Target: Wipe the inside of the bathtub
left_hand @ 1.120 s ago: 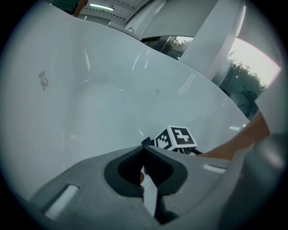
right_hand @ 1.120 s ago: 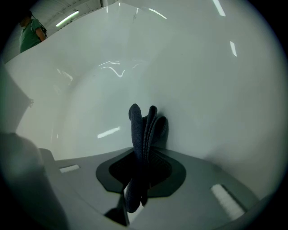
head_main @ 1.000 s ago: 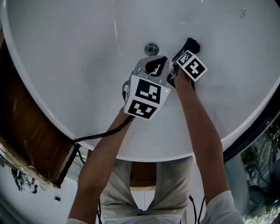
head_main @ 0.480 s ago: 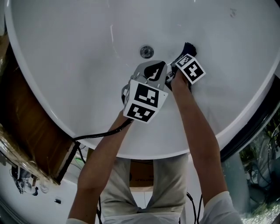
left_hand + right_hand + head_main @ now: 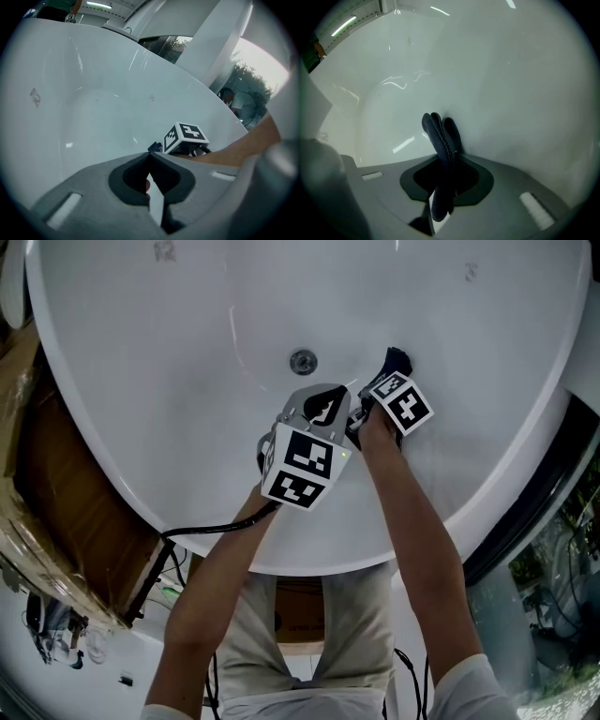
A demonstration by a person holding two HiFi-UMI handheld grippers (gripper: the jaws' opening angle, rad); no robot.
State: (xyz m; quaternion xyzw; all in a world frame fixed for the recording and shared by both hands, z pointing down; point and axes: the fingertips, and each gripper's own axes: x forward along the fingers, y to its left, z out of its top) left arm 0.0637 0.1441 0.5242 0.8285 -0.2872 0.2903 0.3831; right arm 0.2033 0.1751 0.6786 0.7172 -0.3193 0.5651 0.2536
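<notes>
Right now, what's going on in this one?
A person leans over a white bathtub with a gripper in each hand. The right gripper is shut on a dark cloth, whose free end lies against the tub's inside surface, a little to the right of the drain. The left gripper has its jaws together on nothing and hangs just beside the right one, above the tub floor.

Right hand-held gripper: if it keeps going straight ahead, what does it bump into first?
Probably the white bathtub wall right ahead. The dark cloth pinched in the right hand-held gripper seems to touch that wall now.
</notes>
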